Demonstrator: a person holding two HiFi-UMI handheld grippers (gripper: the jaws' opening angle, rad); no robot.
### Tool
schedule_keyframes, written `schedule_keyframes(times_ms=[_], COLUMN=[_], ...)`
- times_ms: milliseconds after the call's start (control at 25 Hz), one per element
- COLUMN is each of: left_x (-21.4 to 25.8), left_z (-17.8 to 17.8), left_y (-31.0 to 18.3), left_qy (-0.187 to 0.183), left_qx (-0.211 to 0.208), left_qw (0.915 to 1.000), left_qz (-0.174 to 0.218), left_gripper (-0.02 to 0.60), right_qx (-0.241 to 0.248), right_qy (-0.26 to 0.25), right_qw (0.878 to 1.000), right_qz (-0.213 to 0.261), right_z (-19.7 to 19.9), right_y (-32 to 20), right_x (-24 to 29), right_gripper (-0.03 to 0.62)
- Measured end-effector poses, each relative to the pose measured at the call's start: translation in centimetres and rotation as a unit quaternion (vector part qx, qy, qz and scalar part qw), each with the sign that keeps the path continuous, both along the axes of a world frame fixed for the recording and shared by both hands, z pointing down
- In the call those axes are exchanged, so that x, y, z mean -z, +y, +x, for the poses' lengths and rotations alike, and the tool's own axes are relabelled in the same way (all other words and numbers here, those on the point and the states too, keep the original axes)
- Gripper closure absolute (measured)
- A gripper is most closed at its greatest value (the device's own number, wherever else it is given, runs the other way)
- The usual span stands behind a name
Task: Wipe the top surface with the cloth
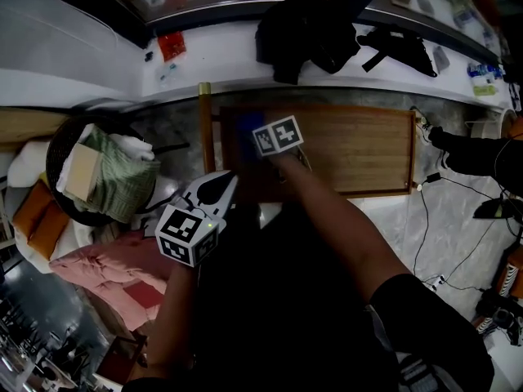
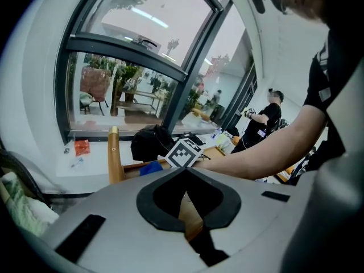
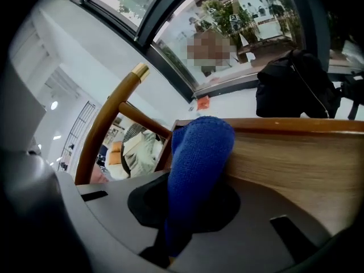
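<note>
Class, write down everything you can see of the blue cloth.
The blue cloth is a knitted-looking, fuzzy fabric, bunched into a thick rounded fold. The right gripper is shut on its lower part. Its free upper end bulges forward and lies against the wooden top near that top's left end.

No legible words, brands or numbers in any view. On the lower marker cube [image 1: 189, 233] and the upper marker cube [image 1: 278, 135] near the centre of the head view, only black-and-white square patterns, no letters or digits. Print on the red packet [image 1: 172, 46] at upper left of that view too small to read. Small sign [image 3: 234, 19] beyond the window, top of the right gripper view, likewise too blurred to make out
</note>
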State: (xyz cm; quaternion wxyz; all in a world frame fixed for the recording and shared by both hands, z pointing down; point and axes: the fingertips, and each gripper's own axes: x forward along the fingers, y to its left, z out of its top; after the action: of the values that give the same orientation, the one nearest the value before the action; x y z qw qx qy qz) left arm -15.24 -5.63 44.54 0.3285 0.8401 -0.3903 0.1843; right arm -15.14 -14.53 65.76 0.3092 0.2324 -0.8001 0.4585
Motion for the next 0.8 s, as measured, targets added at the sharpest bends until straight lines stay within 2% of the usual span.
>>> schedule_keyframes(times_ms=[320,800], left_x=[0.3,-0.8], left_z=[5.5,14.7], left_y=[-1.4,-1.2], left_qy=[0.001,0.010], left_qx=[-0.017,-0.067], left_qw=[0.9998,0.9977], left_qz=[0.007,-0.002], left_gripper=[0.572,0.572], right_qx=[-0.022,-0.060], right_qy=[0.011,0.028], right_qw=[1.000,0.997], right_qz=[0.008,0.033], right_z=[8.3,19.6], right_y=[-1.3,-2.6], right_x=[0.1,0.3], right_gripper=[0.537,0.539])
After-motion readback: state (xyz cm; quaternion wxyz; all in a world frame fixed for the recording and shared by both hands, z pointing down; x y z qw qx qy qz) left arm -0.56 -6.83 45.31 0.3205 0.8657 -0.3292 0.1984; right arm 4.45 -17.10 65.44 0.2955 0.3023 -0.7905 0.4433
